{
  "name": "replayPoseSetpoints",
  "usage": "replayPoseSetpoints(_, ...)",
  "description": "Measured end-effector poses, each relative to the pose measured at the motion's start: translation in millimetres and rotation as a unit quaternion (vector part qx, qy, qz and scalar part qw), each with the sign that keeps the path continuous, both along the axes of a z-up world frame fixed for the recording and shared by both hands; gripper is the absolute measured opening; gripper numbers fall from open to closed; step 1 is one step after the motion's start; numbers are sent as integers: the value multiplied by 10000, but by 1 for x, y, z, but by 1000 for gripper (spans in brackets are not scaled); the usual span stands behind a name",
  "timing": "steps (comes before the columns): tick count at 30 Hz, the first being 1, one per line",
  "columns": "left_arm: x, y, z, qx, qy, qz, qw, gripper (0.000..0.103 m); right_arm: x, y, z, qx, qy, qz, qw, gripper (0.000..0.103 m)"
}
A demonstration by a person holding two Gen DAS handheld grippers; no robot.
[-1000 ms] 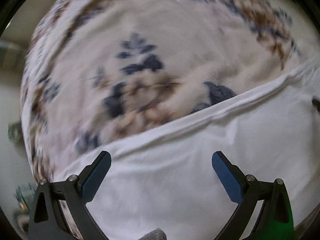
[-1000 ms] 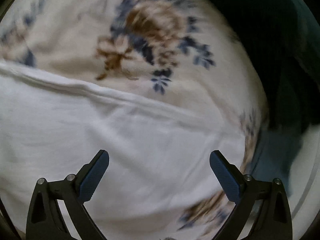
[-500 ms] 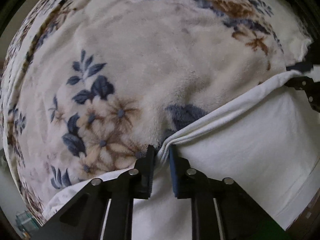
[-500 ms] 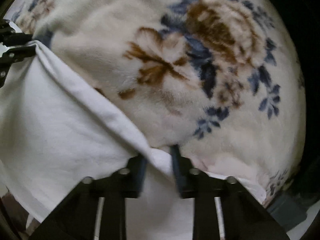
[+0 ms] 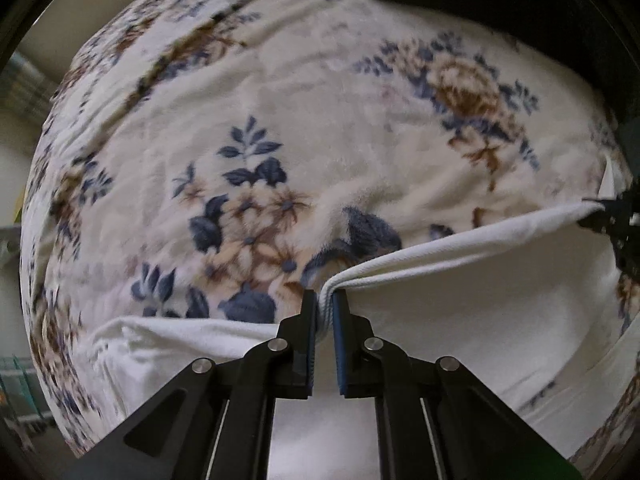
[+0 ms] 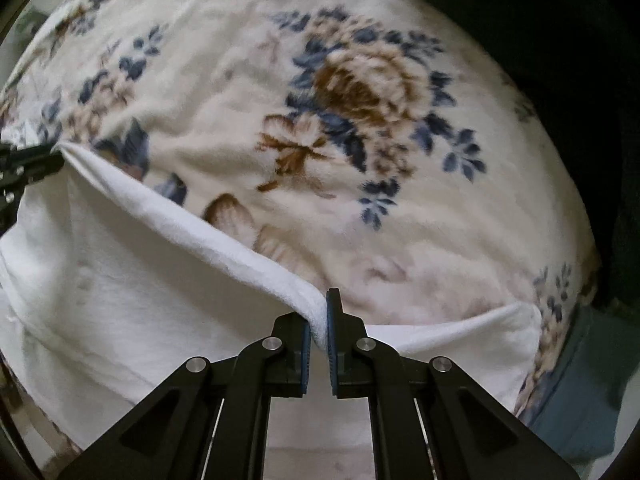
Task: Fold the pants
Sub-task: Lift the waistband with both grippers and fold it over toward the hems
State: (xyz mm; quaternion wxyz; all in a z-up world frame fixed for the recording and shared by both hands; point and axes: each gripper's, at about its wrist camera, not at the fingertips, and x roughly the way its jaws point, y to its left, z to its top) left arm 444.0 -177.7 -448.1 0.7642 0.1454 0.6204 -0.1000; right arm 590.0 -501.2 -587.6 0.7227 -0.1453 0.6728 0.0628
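The white pants (image 5: 480, 312) lie on a cream floral fleece blanket (image 5: 320, 120) printed with blue leaves and brown flowers. The left gripper (image 5: 324, 312) points almost straight down, and its 2 blue-padded jaws are pressed together on a bunched hem of the white fabric, with a ribbed edge showing between the pads. From that pinch, the folded edge of the cloth runs taut up and to the right, off the blanket, to the other tool at the right border of the left wrist view.

The right gripper (image 6: 319, 320) also points down, its jaws clamped on the same edge of the pants (image 6: 120, 300); a thick roll of white cloth sits between the pads. In the right wrist view the edge stretches up and to the left to the black tip of the left gripper at the frame's left border. Below the lifted edge the rest of the garment sags onto the blanket (image 6: 360, 80). A dark, unidentifiable mass fills the upper right corner of both views.
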Motion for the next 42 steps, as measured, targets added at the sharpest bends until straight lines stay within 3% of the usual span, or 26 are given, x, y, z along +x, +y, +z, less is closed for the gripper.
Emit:
replayPoseSetpoints(4,-40,22,26,-280,-169,314,9990,5,-36,-8,27,147,-313,-330,9989,7)
replayPoseSetpoints(6,-74,34,50,-410,-211,497,9977,5,-70,22,41,266,-463,-509,9973,6)
replayPoseSetpoints(7,-72,35,46,-478,-224,586,9969,5,-98,34,55,346,-538,-592,9962,6)
replayPoseSetpoints(9,-109,33,53,-528,-280,754,9954,5,-152,55,78,403,-647,-681,9948,6)
replayPoseSetpoints(10,-108,22,39,-550,-273,818,9948,5,-172,55,85,457,-705,-715,9939,6)
replayPoseSetpoints(14,-171,21,36,-727,110,1179,9903,4,-263,59,105,591,-639,-931,9918,6)
replayPoseSetpoints(17,-207,21,17,-745,450,1355,9869,4,-328,60,93,609,-355,-1082,9916,6)
replayPoseSetpoints(20,-225,20,-25,-640,832,1465,9836,4,-373,64,65,445,-135,-997,9939,6)
replayPoseSetpoints(24,-229,22,-91,-488,1392,1655,9751,4,-395,69,24,288,119,-781,9965,6)
replayPoseSetpoints(28,-231,18,-118,-367,1607,1594,9734,4,-403,75,-12,42,461,-648,9968,6)
replayPoseSetpoints(29,-232,18,-119,-330,1625,1546,9739,6,-405,76,-18,-25,545,-630,9965,11)
replayPoseSetpoints(31,-236,23,-115,-349,1817,1682,9682,11,-408,76,-21,38,685,-693,9952,22)
replayPoseSetpoints(32,-239,28,-109,-385,1879,1777,9652,13,-411,75,-19,135,822,-728,9939,38)
replayPoseSetpoints(33,-244,33,-101,-460,1901,1808,9639,24,-412,75,-14,342,933,-799,9918,61)
replayPoseSetpoints(34,-246,35,-94,-467,1891,1771,9647,39,-414,73,-8,575,1024,-893,9891,73)
replayPoseSetpoints(35,-249,38,-86,-359,1844,1669,9679,48,-416,72,2,804,1076,-1015,9857,90)
replayPoseSetpoints(37,-253,43,-72,-199,1711,1533,9730,83,-421,69,23,1192,1070,-1210,9796,92)
replayPoseSetpoints(40,-247,45,-61,68,1384,1439,9798,90,-421,58,49,1438,910,-1588,9725,92)
replayPoseSetpoints(42,-233,40,-63,201,1111,1453,9829,91,-408,42,57,1268,663,-1983,9696,92)
